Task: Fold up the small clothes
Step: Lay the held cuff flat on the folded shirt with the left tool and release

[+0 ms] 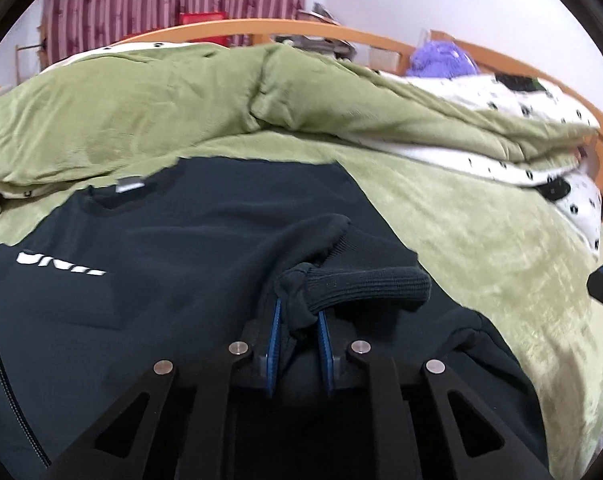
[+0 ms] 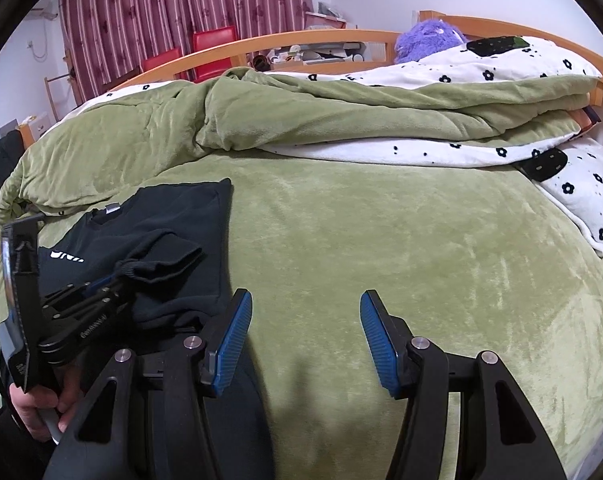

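Black tool (image 2: 305, 336) frames — blue ribbed pads (image 2: 233, 340), silver pivot screws (image 2: 418, 343).

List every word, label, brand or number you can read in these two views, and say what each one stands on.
"UN": the start of white lettering on the chest of the dark sweatshirt; the remaining letters are cut off by a fold.
Grey neck tag of the sweatshirt: too blurred to read.
Small pale print on the left gripper: too small to read.
Nothing else carries text.
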Demonstrator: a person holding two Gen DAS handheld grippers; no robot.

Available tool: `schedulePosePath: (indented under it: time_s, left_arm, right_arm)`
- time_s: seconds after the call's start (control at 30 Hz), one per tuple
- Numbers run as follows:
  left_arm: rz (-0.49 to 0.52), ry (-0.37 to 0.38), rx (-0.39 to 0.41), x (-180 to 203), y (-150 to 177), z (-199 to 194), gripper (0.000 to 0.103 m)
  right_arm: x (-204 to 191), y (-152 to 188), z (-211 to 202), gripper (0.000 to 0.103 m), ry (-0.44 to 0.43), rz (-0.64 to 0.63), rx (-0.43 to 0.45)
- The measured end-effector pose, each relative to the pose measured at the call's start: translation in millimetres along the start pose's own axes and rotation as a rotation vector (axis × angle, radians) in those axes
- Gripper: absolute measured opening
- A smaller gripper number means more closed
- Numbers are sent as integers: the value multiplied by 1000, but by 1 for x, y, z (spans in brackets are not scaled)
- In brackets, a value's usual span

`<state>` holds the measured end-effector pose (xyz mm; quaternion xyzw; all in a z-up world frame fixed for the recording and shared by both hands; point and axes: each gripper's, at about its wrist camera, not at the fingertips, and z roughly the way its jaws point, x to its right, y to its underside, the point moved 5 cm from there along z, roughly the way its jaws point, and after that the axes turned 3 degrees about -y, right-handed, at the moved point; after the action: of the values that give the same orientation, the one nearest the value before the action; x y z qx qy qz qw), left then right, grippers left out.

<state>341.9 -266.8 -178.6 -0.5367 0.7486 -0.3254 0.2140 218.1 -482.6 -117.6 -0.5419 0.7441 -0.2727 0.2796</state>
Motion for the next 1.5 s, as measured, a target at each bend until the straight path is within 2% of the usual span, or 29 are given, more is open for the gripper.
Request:
schedulePosePath:
  time_s: [0.23,0.37,0.57,0.67,0.73,0.8,0.87,1.03,1.37,1.43,1.47,1.5]
  left_arm:
    - [-82,-96,78,-65,-14,-39,16]
    - [-140,-162,112,-118,-14,-66,16]
    - [-209,-234,94,-197,6,-90,17]
    - [-260,-215,57,-229,22,-90,25]
    - [-302,-222,31,-249,37,-90,27]
    - [-321,-261,10,-262,50,-91,47]
    - [-339,-279,8,-274,62,-93,49]
    - [-351,-288,-11,-292,80,-93,49]
    - [-349,-275,-69,-301,83,-58,48]
    - [-370,-254,-79,-307,86,-48,43]
    - [-379,-242,-74,-309,88,-45,36]
    - [-381,-232,-66,-310,88,-43,21]
  right_arm:
    - [-45,-7,-11,55,-23,-65,33]
    - [-74,-5,-12,55,-28,-122,36]
    - [-104,6,-1,55,-29,-191,8]
    - [-115,12,6,55,-30,-210,-6]
    - [-123,16,9,55,-34,-225,-14]
    - [-128,18,14,55,-32,-238,-22]
    - [-131,21,16,55,-25,-250,-27]
    - [-137,25,17,55,-17,-274,-28]
    - [-130,30,31,55,15,-291,-56]
    - [-129,31,35,55,19,-296,-56]
    - [-129,32,38,55,22,-300,-58]
    - [-128,33,41,55,26,-301,-65]
